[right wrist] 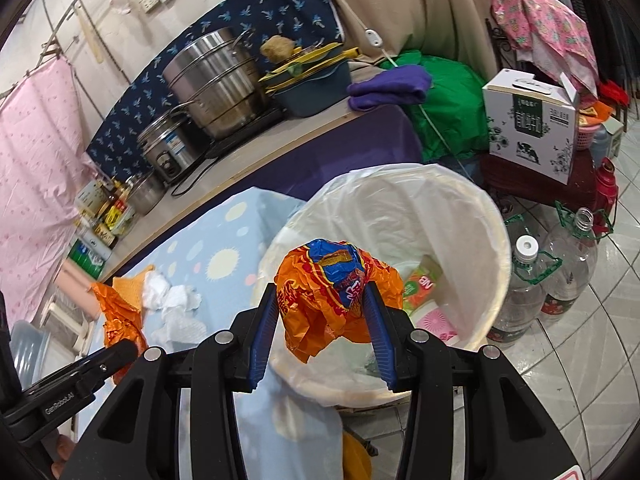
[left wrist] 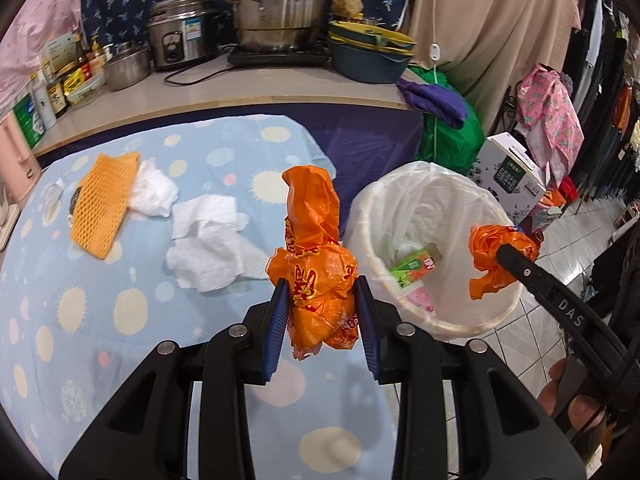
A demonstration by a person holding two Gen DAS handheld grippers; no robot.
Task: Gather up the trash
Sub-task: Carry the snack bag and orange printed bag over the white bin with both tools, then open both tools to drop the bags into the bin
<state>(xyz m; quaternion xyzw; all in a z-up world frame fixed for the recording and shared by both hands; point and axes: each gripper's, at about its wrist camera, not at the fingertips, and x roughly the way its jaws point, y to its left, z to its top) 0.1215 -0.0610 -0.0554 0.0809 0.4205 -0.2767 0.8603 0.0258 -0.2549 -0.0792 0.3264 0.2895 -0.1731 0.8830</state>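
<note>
A white-lined trash bin (left wrist: pixel 432 216) stands on the tiled floor against the edge of the surface (left wrist: pixel 168 320), which is covered with a light blue cloth printed with suns and dots. The jaws of the left gripper (left wrist: pixel 322 300) are clamped on a crumpled orange plastic bag (left wrist: pixel 316 264), which is held above the cloth just beside the bin's rim, on the side away from the floor. The jaws of the right gripper (right wrist: pixel 324 308) are clamped on an orange and blue wrapper (right wrist: pixel 336 284), which is held over the near part of the bin's opening. Inside the bin a green and orange carton (right wrist: pixel 420 284) and a pink patterned piece (right wrist: pixel 434 318) are seen on the liner. Farther from the bin, on the cloth, crumpled white paper towels (left wrist: pixel 212 244) are left lying, and beyond them, well apart from the bin, an orange mesh sleeve (left wrist: pixel 106 204) lies partly under another white wad (left wrist: pixel 154 194). Behind the bin a green bag (left wrist: pixel 448 136) and a white printed box (right wrist: pixel 532 132) are seen, and clear plastic bottles (right wrist: pixel 548 272) stand on the floor beside the bin. Part of a hand (left wrist: pixel 572 396) is seen behind the right gripper.
</note>
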